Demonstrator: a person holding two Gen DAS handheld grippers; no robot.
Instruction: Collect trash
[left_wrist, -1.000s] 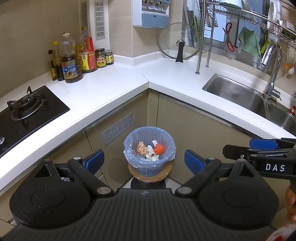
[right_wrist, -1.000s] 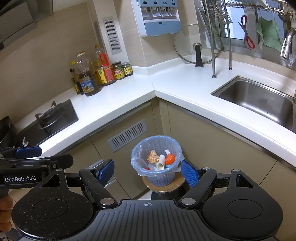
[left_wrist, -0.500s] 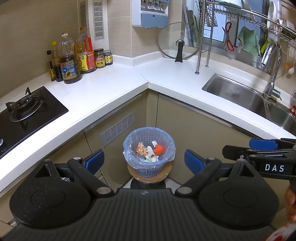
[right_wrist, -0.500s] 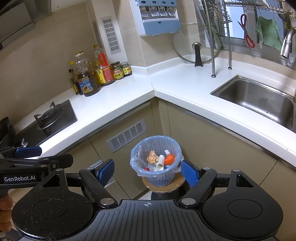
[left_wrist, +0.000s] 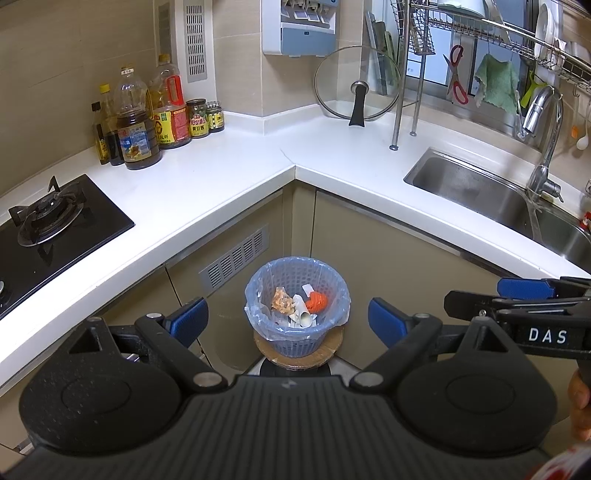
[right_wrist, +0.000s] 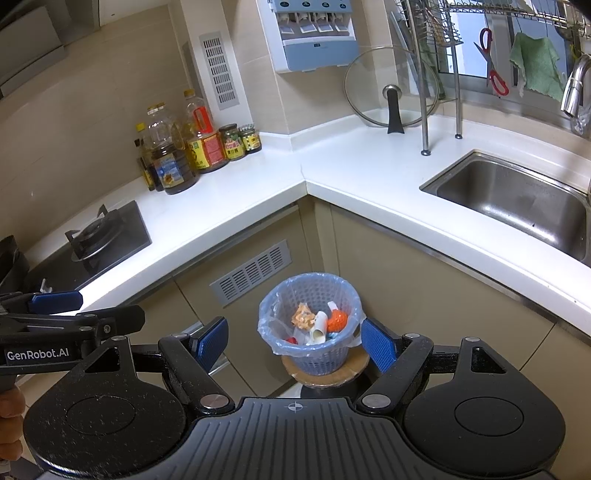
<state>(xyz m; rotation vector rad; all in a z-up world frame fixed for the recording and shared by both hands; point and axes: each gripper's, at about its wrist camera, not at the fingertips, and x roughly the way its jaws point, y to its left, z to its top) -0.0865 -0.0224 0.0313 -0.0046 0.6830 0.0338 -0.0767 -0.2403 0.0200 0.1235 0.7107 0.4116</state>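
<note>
Trash (left_wrist: 300, 305) lies in the lined basket (left_wrist: 297, 338). Left gripper (left_wrist: 288, 319), marked "GenRobot.AI", and right gripper (right_wrist: 294, 341), marked "DAS", both gape, empty.

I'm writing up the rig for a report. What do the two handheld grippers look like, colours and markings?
Both are matte black plastic with two round housings, a ribbed centre plate and angled link arms. The left gripper and right gripper each carry blue textured finger pads. White lettering shows on their sides: "DAS" on the right one, "GenRobot.AI" on the left. No cables show.
</note>
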